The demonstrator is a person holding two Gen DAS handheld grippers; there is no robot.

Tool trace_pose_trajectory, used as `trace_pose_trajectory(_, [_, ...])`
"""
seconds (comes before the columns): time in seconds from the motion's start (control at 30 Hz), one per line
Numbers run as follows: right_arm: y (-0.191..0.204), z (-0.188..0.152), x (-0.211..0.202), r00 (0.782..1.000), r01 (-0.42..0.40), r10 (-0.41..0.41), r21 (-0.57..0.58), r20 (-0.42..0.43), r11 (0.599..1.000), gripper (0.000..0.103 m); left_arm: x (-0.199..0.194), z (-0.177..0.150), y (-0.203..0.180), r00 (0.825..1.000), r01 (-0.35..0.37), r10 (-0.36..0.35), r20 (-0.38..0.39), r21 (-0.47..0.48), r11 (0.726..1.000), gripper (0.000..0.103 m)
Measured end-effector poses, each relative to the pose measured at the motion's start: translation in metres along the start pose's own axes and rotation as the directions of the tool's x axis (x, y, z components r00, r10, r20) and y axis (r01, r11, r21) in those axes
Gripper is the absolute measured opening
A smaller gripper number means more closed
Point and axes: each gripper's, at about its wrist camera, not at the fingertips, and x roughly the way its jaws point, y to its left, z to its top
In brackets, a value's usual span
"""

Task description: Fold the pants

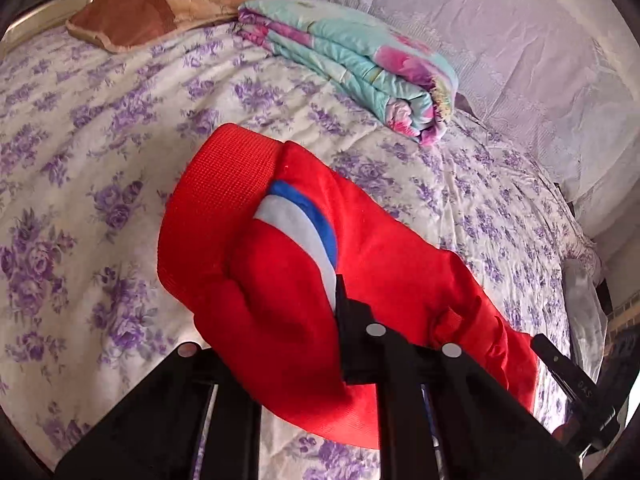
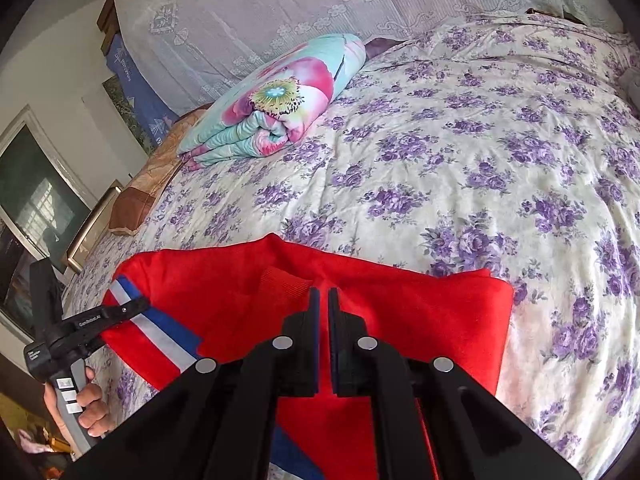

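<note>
Red pants [image 1: 280, 272] with a blue and white side stripe lie partly folded on the bed [image 1: 80, 128]. My left gripper [image 1: 320, 320] is shut on a fold of the pants and holds it up; one finger is buried in the cloth. In the right wrist view the pants [image 2: 420, 304] lie spread below my right gripper [image 2: 324, 300], whose fingers are nearly together with a thin gap, just above the red cloth near the ribbed waistband [image 2: 288, 280]. The left gripper [image 2: 120, 312] shows there at the left, pinching the striped edge.
A folded teal and pink floral quilt [image 1: 352, 64] [image 2: 272, 112] lies at the back of the bed. A brown pillow [image 1: 160, 8] lies at the head. Lace curtain [image 2: 280, 8] hangs behind. A cabinet [image 2: 36, 192] stands left of the bed.
</note>
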Motion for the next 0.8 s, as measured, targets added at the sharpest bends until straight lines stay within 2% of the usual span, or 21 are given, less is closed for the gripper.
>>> trace_pose_trajectory(0.07, [0.006,-0.003,0.009,0.995,-0.086,0.086,0.005,-0.039,0.996,0.006,-0.012,-0.004,-0.007,1.000,-0.005,0.003,0.027,0.051,0.999,0.011])
trace_pose_trajectory(0.13, [0.021,-0.006,0.020,0.971,-0.221,0.221,0.016,-0.094,0.975,0.006,-0.017,-0.005,-0.013,0.999,-0.022,0.019,0.034,0.098,0.995,0.011])
trace_pose_trajectory(0.2, [0.045,-0.009,0.036,0.948,-0.283,0.280,-0.002,-0.149,0.959,0.006,-0.017,-0.004,-0.015,0.999,-0.029,0.026,0.032,0.114,0.993,0.011])
trace_pose_trajectory(0.3, [0.081,-0.017,0.058,0.950,-0.255,0.235,-0.080,-0.206,0.963,0.006,-0.017,-0.002,-0.010,1.000,-0.009,0.007,0.026,0.106,0.994,0.011])
trace_pose_trajectory(0.43, [0.106,-0.028,0.072,0.963,-0.190,0.150,-0.167,-0.224,0.967,0.006,-0.016,-0.002,-0.007,1.000,0.012,-0.014,0.016,0.104,0.994,0.011])
trace_pose_trajectory(0.5, [0.112,-0.031,0.077,0.969,-0.152,0.105,-0.203,-0.222,0.967,0.006,-0.016,-0.002,-0.007,1.000,0.017,-0.019,0.015,0.111,0.994,0.011])
trace_pose_trajectory(0.63, [0.112,-0.040,0.092,0.966,-0.128,0.066,-0.242,-0.250,0.962,0.005,-0.013,-0.002,-0.011,1.000,0.013,-0.015,0.008,0.127,0.992,0.011])
trace_pose_trajectory(0.7, [0.114,-0.043,0.091,0.971,-0.123,0.057,-0.277,-0.233,0.953,0.005,-0.011,-0.002,-0.015,1.000,-0.012,0.010,0.015,0.143,0.990,0.011])
trace_pose_trajectory(0.8, [0.107,-0.035,0.062,0.975,-0.162,0.121,-0.228,-0.184,0.960,0.006,-0.015,-0.001,-0.022,1.000,-0.028,0.025,0.018,0.163,0.986,0.011])
